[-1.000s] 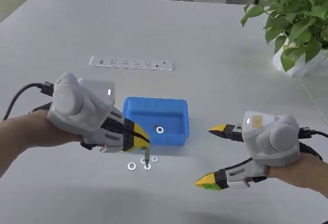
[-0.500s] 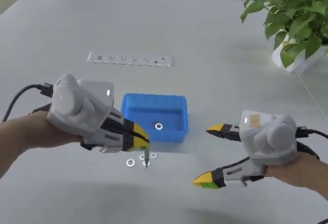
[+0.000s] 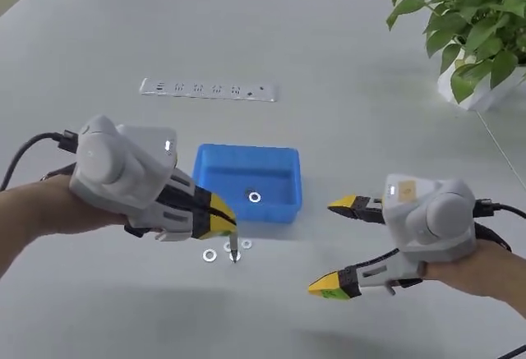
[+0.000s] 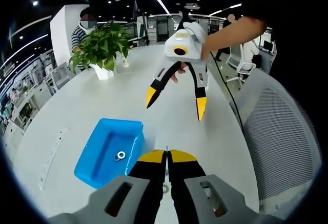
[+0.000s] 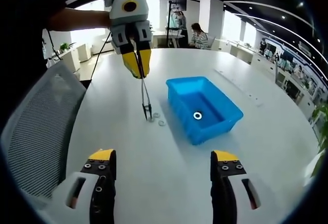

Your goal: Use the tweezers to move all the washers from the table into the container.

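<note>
Left claw: the left claw [image 3: 223, 218] [image 4: 166, 157] [image 5: 139, 62] has its yellow-tipped jaws pressed together on slim metal tweezers [image 3: 234, 248] [image 5: 145, 98], which point down from the jaw tips.
Tweezers: their tips are down at the bench surface just in front of the blue rectangular plastic container [image 3: 246, 149] [image 4: 102, 167] [image 5: 215, 126], among the loose washers. Whether they pinch one is too small to tell.
Loose washers: a few small silver ring washers [image 3: 209, 255] [image 5: 162, 123] lie flat in a tight cluster just beside the container's near wall.
Stored washer: one silver washer [image 3: 255, 197] [image 4: 121, 155] [image 5: 198, 115] lies flat on the container's floor.
Right claw: the right claw [image 3: 325, 248] [image 4: 175, 103] [image 5: 163, 155] has its jaws spread wide with nothing between them. It is held off the container's right side, apart from the cluster.
Bench: the pale grey bench [image 3: 370, 112] carries the container.
Beyond: a white power strip [image 3: 208, 89] lies past the container's far wall. A green potted plant [image 3: 468, 22] stands well to the container's right.
</note>
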The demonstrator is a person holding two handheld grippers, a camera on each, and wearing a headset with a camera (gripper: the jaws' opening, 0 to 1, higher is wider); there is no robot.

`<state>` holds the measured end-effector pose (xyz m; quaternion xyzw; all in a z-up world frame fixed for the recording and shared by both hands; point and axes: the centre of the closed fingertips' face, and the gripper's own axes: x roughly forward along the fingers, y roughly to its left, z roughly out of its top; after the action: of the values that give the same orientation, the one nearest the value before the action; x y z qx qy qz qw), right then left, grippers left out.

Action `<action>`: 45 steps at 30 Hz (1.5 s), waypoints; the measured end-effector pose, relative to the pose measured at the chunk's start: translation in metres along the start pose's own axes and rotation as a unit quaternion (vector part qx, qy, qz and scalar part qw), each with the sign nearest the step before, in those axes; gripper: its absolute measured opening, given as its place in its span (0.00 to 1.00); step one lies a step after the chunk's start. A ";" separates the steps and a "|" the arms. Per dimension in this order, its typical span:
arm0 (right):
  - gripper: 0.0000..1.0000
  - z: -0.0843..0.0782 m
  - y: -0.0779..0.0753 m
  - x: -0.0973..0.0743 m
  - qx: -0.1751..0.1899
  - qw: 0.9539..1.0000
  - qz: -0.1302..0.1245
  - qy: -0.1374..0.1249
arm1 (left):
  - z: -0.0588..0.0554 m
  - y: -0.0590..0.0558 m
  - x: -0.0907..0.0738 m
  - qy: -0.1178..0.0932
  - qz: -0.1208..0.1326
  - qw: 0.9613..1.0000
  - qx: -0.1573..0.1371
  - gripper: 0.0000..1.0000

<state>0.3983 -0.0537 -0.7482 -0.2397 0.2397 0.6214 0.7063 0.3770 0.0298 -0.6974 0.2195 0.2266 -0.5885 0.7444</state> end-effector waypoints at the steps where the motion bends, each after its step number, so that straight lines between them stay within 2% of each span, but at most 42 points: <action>1: 0.73 0.001 0.001 0.001 -0.001 1.000 0.002 0.000 | 0.000 0.000 0.000 0.000 -0.001 1.000 0.001 0.05; 14: 0.64 0.028 0.011 0.031 -0.040 0.999 0.035 -0.011 | -0.003 0.000 -0.003 0.004 -0.008 1.000 0.000 0.05; 18: 0.56 0.033 0.017 0.041 -0.062 0.997 0.051 -0.010 | -0.004 0.000 -0.003 0.005 -0.008 1.000 0.000 0.05; 26: 0.44 0.039 0.023 0.060 -0.085 0.994 0.069 -0.007 | -0.003 0.000 -0.002 0.003 -0.012 1.000 -0.001 0.05; 29: 0.36 0.041 0.025 0.066 -0.097 0.992 0.075 -0.006 | -0.002 -0.001 -0.001 0.003 -0.014 1.000 -0.001 0.05; 45: 0.22 0.047 0.031 0.095 -0.120 0.987 0.102 0.007 | -0.002 -0.001 0.000 0.011 -0.024 1.000 0.005 0.05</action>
<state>0.3798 0.0519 -0.7737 -0.3015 0.1913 0.7130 0.6035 0.3756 0.0307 -0.6996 0.2239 0.2374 -0.6051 0.7262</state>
